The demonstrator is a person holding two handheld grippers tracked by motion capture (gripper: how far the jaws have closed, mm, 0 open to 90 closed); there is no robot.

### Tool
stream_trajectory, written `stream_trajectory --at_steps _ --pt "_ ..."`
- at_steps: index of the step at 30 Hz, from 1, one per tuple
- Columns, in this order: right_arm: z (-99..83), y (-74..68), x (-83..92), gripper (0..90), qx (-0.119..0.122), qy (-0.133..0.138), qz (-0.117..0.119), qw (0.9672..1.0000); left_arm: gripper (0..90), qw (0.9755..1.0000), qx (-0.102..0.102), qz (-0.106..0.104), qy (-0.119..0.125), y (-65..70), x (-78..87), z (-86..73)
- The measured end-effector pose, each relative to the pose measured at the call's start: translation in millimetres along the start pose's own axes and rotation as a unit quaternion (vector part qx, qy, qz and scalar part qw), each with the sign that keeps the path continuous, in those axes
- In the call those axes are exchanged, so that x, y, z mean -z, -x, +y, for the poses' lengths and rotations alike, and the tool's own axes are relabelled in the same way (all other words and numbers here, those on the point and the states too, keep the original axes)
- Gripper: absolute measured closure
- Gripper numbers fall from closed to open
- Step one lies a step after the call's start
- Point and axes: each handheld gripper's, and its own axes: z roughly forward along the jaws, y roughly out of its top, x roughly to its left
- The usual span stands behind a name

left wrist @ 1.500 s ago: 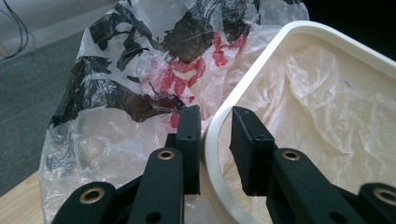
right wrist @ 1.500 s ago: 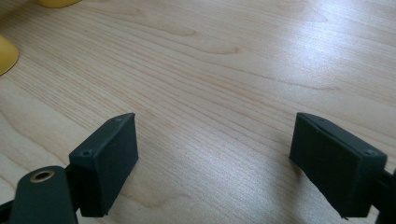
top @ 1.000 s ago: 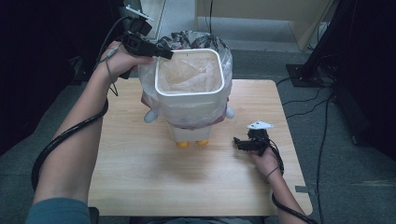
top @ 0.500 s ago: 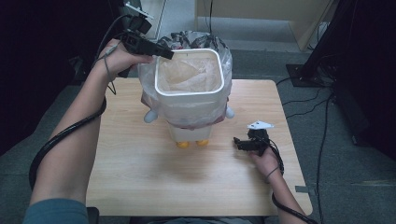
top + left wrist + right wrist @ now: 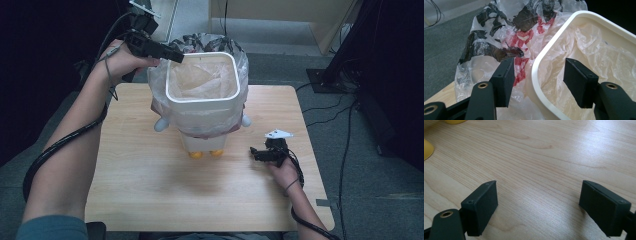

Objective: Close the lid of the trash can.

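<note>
Thin crinkly plastic bag (image 5: 200,107) lining a white bin (image 5: 201,100) at table (image 5: 150,200) centre: light, floppy, slippery, easy to tear, so best pinched where folded over the rim at 10 o'clock. Left gripper (image 5: 537,80) there with jaws just opening, straddling rim and film, not pressing. Right gripper (image 5: 539,205) parked at 4 o'clock, jaws wide, empty.

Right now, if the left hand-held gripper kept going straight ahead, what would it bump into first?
Probably the white bin rim: it runs between the left hand-held gripper's jaws, which have just been opening. The plastic bag lies around it. Depth is hard to judge.
</note>
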Motion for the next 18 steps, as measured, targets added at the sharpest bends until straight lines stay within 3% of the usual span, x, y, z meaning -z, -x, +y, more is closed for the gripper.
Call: stream_trajectory --at_steps 5,10,18 --pt "0.0 0.0 0.0 14.9 0.0 0.0 0.0 1.0 41.3 1.0 -0.005 0.0 0.0 2.2 5.2 0.5" --pt "0.0 0.0 0.0 14.9 0.0 0.0 0.0 1.0 40.9 0.9999 0.011 -0.004 0.001 1.5 9.6 0.4" --pt "0.0 0.0 0.0 14.9 0.0 0.0 0.0 1.0 40.0 0.9999 0.006 -0.008 -0.009 3.9 17.2 -2.2"
